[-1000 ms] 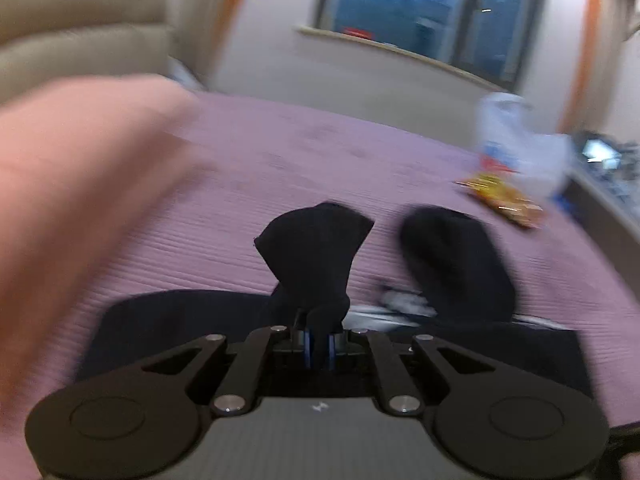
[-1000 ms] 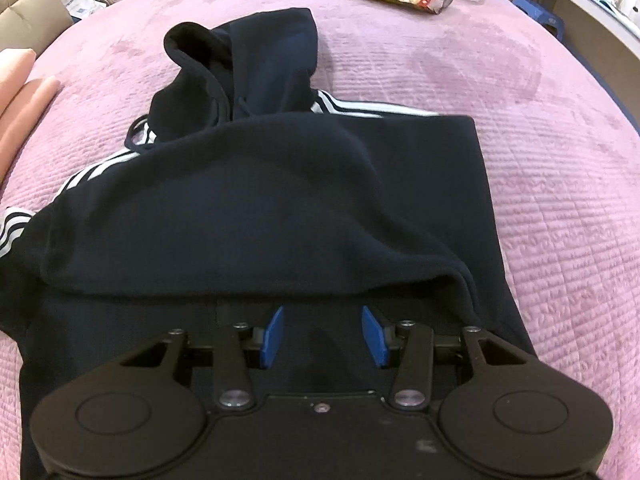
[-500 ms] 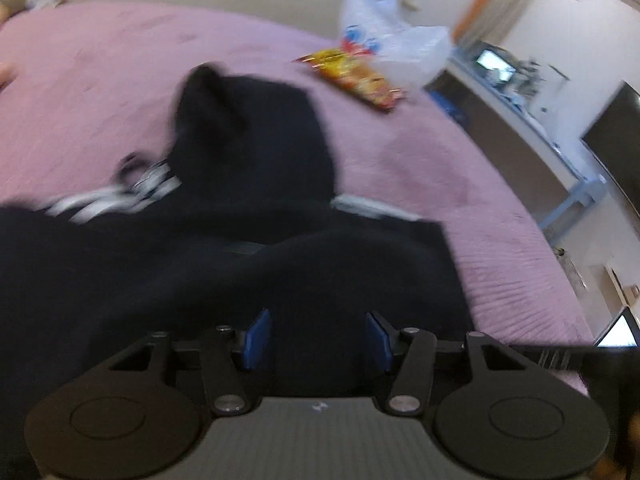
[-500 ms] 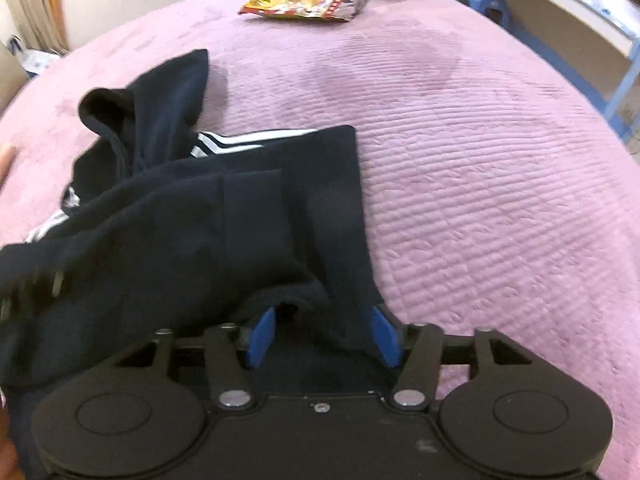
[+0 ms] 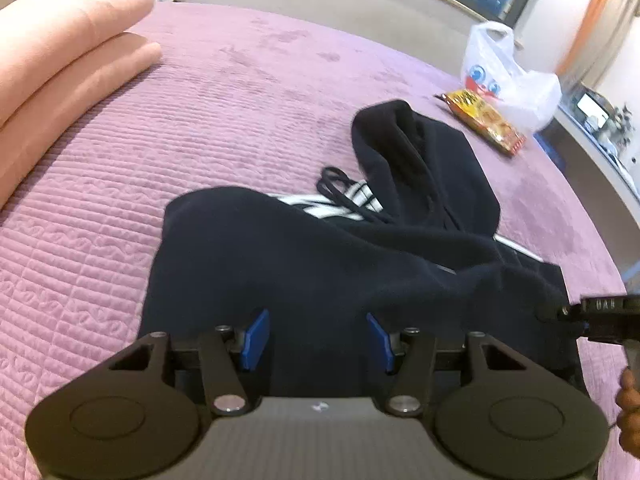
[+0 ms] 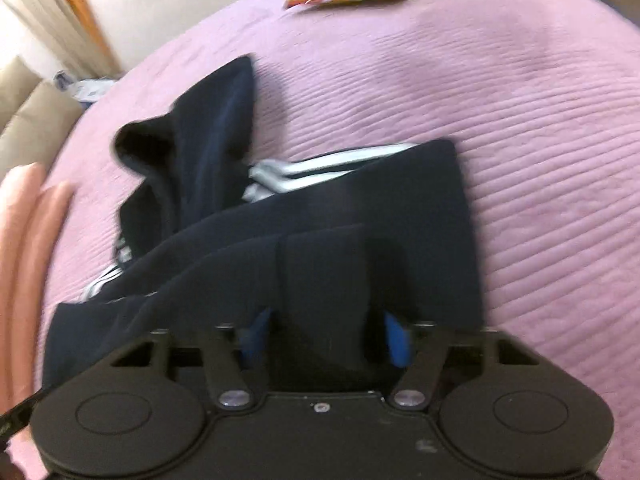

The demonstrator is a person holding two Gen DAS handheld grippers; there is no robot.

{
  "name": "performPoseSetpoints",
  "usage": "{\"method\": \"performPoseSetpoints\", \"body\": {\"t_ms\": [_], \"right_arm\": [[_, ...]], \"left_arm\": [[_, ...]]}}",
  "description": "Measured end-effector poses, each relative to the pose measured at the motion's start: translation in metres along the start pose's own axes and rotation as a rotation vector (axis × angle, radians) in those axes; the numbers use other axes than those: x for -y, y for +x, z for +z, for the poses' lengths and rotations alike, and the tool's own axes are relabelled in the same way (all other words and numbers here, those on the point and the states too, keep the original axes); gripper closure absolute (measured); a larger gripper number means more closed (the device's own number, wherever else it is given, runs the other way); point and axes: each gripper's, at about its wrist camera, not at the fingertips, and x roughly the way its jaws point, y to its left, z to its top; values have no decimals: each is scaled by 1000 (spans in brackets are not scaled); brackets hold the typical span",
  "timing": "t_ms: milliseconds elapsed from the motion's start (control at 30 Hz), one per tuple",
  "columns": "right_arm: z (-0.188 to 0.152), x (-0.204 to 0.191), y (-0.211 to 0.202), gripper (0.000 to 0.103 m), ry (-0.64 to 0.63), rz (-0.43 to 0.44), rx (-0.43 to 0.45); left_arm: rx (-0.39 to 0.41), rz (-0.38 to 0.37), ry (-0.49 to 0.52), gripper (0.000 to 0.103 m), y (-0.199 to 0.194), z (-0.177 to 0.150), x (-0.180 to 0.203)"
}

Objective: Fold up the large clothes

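**Dark hoodie half-folded on purple bed, both tongs low over near edge**

Right wrist view is motion-blurred; pad contact hard to judge. Right tongs [image 6: 326, 334] closing, a fold of the hoodie [image 6: 360, 216] between the blue pads, which do not clearly press it yet. Left tongs [image 5: 316, 340] released, pads apart over the fabric, gripping nothing. Hoodie lies mid-bed [image 5: 200, 112], hood far, white stripes partly hidden under folded body. Plastic bag [image 5: 508, 80] far right, contents unreadable; snack packet [image 5: 484, 120] just beside it. Pink bedding [image 5: 60, 40] far left, cut off.
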Motion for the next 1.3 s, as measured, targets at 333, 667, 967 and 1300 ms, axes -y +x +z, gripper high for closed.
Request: {"method": "performPoseSetpoints", "body": {"t_ms": [333, 667, 967, 1300], "right_arm": [[15, -16, -87, 87, -145, -271, 301], [5, -13, -73, 49, -255, -374, 263], [-8, -6, 23, 87, -212, -407, 12], [71, -59, -31, 56, -286, -122, 213]], "left_arm": [[71, 83, 42, 50, 36, 24, 7], [97, -33, 69, 58, 26, 35, 29], [-97, 1, 95, 77, 95, 23, 29], [113, -109, 204, 59, 77, 144, 74]]}}
